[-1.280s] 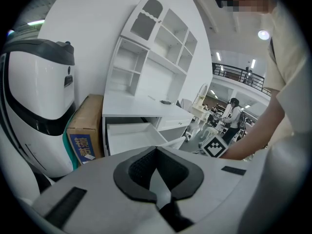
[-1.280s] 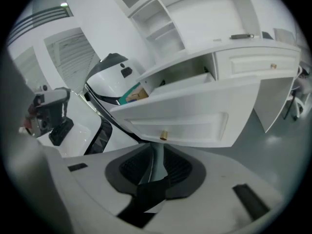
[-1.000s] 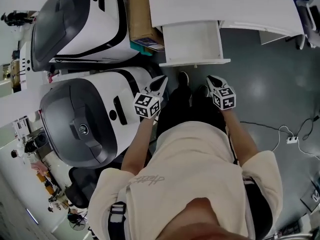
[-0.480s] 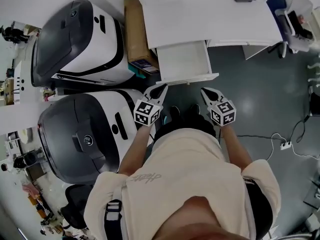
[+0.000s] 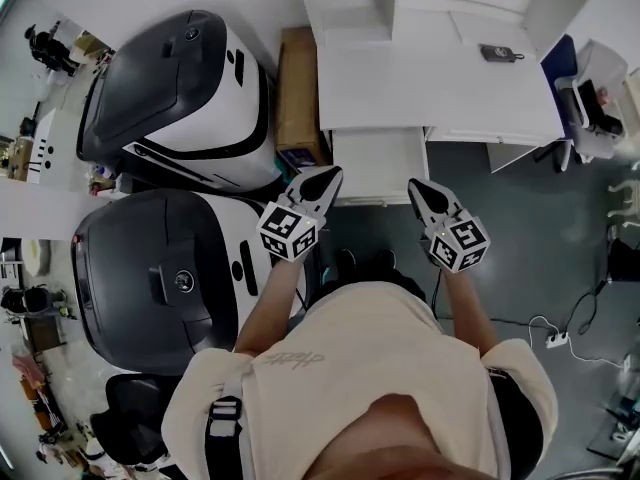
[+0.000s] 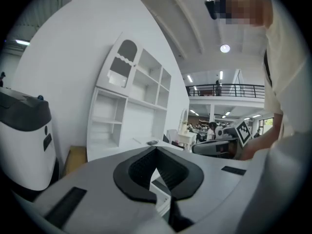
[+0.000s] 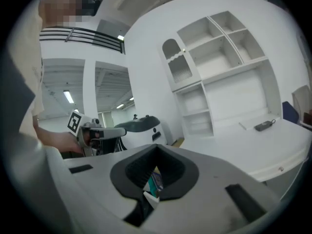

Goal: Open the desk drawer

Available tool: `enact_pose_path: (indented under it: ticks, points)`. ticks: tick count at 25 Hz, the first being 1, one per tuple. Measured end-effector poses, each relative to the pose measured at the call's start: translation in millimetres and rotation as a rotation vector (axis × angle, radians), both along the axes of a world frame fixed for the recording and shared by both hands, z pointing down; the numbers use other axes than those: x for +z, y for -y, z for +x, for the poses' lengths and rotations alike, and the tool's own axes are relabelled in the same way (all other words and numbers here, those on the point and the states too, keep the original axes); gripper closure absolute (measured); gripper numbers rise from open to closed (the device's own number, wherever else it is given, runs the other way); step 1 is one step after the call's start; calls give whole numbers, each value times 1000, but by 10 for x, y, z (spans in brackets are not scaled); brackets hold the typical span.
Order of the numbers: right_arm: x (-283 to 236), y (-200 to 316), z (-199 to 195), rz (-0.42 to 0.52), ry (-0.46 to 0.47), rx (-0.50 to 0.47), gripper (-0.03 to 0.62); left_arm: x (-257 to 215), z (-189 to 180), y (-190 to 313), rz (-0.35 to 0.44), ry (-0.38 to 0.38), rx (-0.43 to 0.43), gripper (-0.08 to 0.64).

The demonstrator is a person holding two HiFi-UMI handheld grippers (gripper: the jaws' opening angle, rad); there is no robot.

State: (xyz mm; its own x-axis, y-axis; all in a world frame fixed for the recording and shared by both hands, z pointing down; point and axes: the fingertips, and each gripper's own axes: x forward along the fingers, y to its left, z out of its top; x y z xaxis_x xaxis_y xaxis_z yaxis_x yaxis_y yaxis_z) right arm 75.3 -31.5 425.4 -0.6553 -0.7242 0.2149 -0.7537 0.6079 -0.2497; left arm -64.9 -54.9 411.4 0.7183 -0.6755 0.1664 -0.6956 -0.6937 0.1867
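The white desk [image 5: 400,93] fills the top of the head view. Its white drawer [image 5: 380,163] stands pulled out below the front edge, and its inside looks bare. Both grippers hang raised in front of me, apart from the drawer. My left gripper [image 5: 332,173] is shut and holds nothing; its tip overlaps the drawer's left edge in the picture. My right gripper [image 5: 415,185] is shut and holds nothing, level with the drawer's right corner. In the left gripper view the left gripper's [image 6: 156,150] tips meet. The right gripper's [image 7: 157,147] tips also meet in its own view.
Two large white-and-black machines [image 5: 175,98] [image 5: 160,278] stand to my left. A cardboard box [image 5: 298,88] sits between them and the desk. A white shelf unit [image 5: 350,8] and a small dark device [image 5: 497,53] are on the desk. A cable and power strip [image 5: 555,340] lie on the floor at right.
Both grippers have risen toward the head camera and away from the drawer front. The head view has tilted up, showing more of the desk. The drawer stays pulled out.
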Motion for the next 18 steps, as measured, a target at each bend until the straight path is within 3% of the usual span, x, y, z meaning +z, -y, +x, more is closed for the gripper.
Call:
enact_pose_path:
  ticks: [3,12,18]
  points:
    - [-324,26,-43,58,28,-4,600,-208,-200,0,21,-46,-63,560]
    - [-1105,56,10,244,-56,-16,600,-709,-439,-18,153,20,-95,560]
    - [-1285,82,-12,303,-73,-22,600,-1160,-472,51,260,22,-102,560]
